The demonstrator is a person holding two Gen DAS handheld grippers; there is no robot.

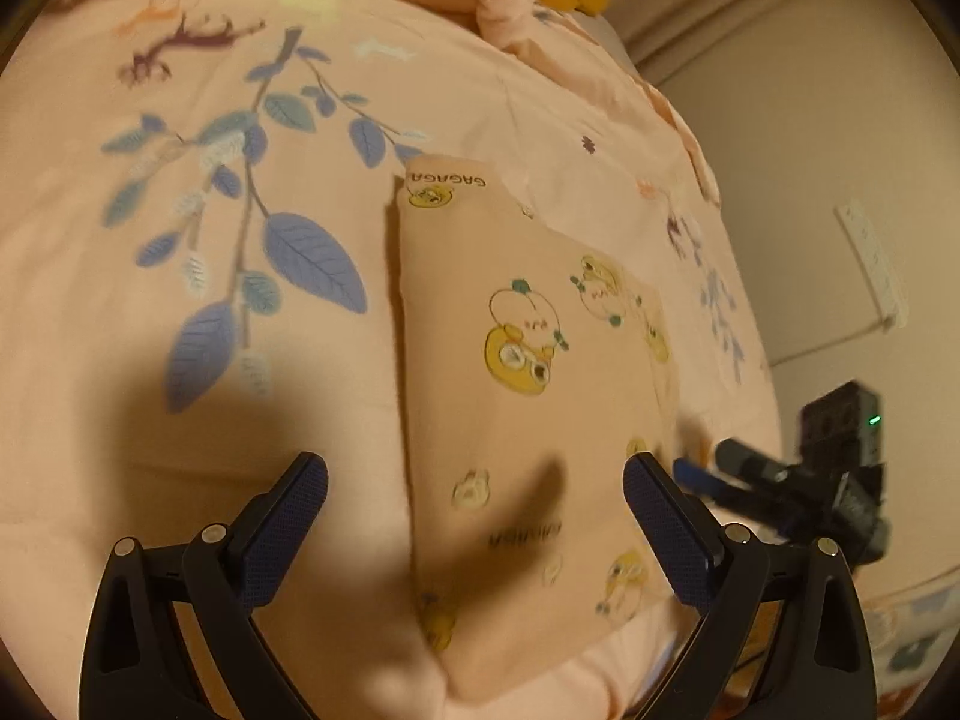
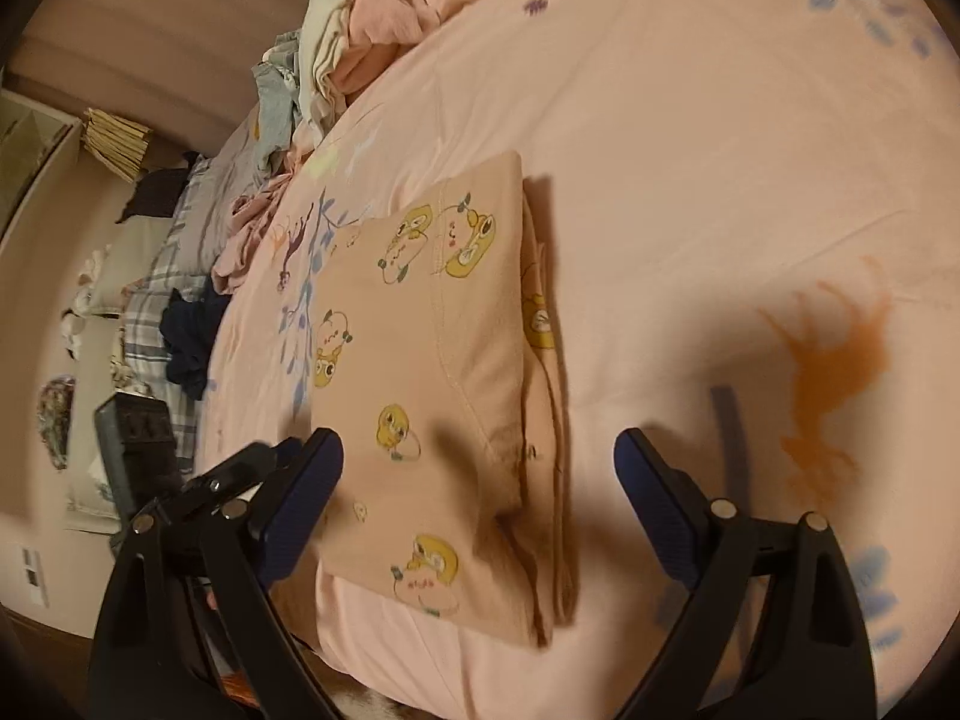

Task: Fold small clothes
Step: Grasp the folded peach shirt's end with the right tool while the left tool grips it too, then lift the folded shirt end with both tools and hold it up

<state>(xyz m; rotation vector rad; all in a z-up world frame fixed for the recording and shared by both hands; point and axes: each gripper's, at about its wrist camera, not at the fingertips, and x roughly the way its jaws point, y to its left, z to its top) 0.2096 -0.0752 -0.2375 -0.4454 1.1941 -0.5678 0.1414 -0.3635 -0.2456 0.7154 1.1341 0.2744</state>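
Folded peach cotton garment w/ yellow cartoon-duck print (image 1: 528, 396) lies flat on pink leaf-patterned bed sheet (image 1: 210, 240), near bed edge. Left hand-held gripper (image 1: 475, 489) and right hand-held gripper (image 2: 478, 468) both spread wide above it, holding nothing. Heap of unfolded clothes (image 2: 360, 18) sits well apart at far end of bed.

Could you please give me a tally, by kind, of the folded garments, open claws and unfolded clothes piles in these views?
Folded peach cartoon-print garment: 1
Open claws: 2, left claw and right claw
Pile of unfolded clothes: 1
Total: 4
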